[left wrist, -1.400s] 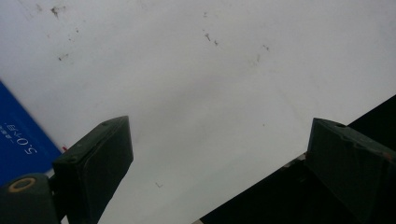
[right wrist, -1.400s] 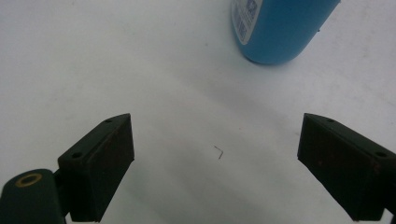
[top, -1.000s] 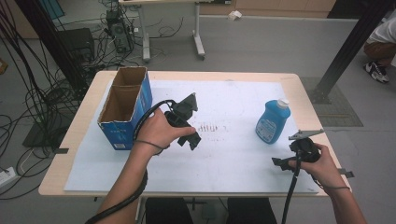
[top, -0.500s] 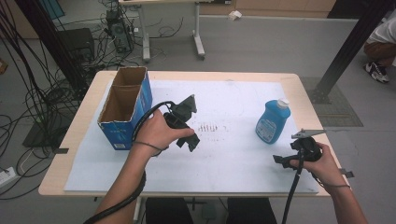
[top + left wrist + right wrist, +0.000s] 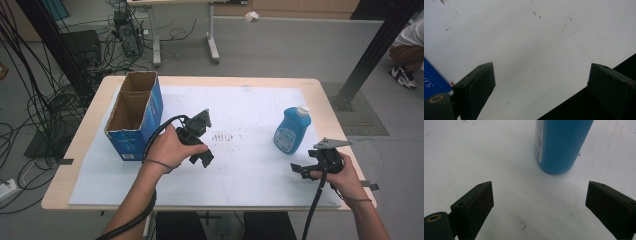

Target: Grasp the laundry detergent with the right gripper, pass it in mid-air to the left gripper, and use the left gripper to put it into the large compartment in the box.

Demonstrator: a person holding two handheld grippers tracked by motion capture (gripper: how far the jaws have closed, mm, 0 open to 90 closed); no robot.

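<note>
Near the upright blue bottle [image 5: 292, 131], the right gripper [image 5: 300, 170] hovers with jaws apart, while the left gripper [image 5: 202, 142], jaws also apart, sits beside the cardboard box [image 5: 134, 117].

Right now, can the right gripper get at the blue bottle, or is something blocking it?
Probably yes. The right gripper is open, and the blue bottle stands upright just ahead of it with only bare white mat between. The left gripper is well off to the side.

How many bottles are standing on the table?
1. The blue bottle stands upright on the white sheet at the table's right side, ahead of the right gripper. The cardboard box may hide others.
</note>
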